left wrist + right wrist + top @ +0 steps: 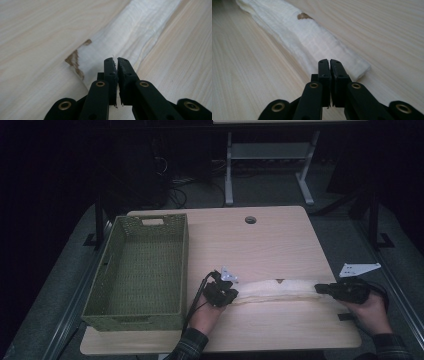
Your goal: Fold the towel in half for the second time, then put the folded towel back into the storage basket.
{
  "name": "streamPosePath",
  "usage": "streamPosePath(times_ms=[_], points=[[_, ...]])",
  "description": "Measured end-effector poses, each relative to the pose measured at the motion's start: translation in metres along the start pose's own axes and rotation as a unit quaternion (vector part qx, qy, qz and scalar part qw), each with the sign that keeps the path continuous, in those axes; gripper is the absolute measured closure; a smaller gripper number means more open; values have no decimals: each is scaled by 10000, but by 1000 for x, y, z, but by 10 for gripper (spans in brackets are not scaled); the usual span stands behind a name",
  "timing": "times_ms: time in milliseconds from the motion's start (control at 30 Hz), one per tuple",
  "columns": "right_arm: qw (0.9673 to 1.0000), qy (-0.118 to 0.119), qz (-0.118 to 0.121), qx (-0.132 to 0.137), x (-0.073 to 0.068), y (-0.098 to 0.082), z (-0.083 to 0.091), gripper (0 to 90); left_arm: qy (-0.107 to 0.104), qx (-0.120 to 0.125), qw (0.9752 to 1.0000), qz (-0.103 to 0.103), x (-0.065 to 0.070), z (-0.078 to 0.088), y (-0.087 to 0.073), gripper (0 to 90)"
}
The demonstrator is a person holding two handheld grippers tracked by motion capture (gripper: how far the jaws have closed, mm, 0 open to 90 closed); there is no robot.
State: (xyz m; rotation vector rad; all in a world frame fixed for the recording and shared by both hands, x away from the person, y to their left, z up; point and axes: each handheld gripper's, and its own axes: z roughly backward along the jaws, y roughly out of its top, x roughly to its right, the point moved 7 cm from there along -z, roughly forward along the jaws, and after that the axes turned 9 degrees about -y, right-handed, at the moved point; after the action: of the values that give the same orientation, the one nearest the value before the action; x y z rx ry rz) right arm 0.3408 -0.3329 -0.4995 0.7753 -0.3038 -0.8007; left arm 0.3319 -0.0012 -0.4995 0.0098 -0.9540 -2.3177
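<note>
Wooden table (pixel 280 240) first: it is wide and pale, with a green woven basket (pixel 140 270) sitting on its left side, and nothing can be seen inside the basket. Near the front edge lies a white cloth (pixel 277 289), folded into a long thin strip with a small brown mark on it. The left gripper (pixel 223 295) pinches the strip's left end with its jaws pressed together, and the right gripper (pixel 322 289) pinches the right end the same way. The folding looks partly done. I think more folds are left, and then the cloth likely goes in the basket.
</note>
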Motion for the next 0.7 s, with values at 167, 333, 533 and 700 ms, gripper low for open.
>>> streamPosePath(times_ms=[167,333,533,700], points=[[9991,-92,165,-392,-4,-15,-8,897,-36,-208,9998,-32,0,-7,-7,857],[9993,-26,208,-319,-3,-19,-8,900,-60,-200,9998,-52,0,-5,-10,868],[9996,3,129,-268,0,-16,-6,899,-161,-172,9997,-72,-2,-3,-7,825],[9999,75,22,-78,-3,-10,1,897,-135,-39,9999,-61,-6,4,-1,694]])
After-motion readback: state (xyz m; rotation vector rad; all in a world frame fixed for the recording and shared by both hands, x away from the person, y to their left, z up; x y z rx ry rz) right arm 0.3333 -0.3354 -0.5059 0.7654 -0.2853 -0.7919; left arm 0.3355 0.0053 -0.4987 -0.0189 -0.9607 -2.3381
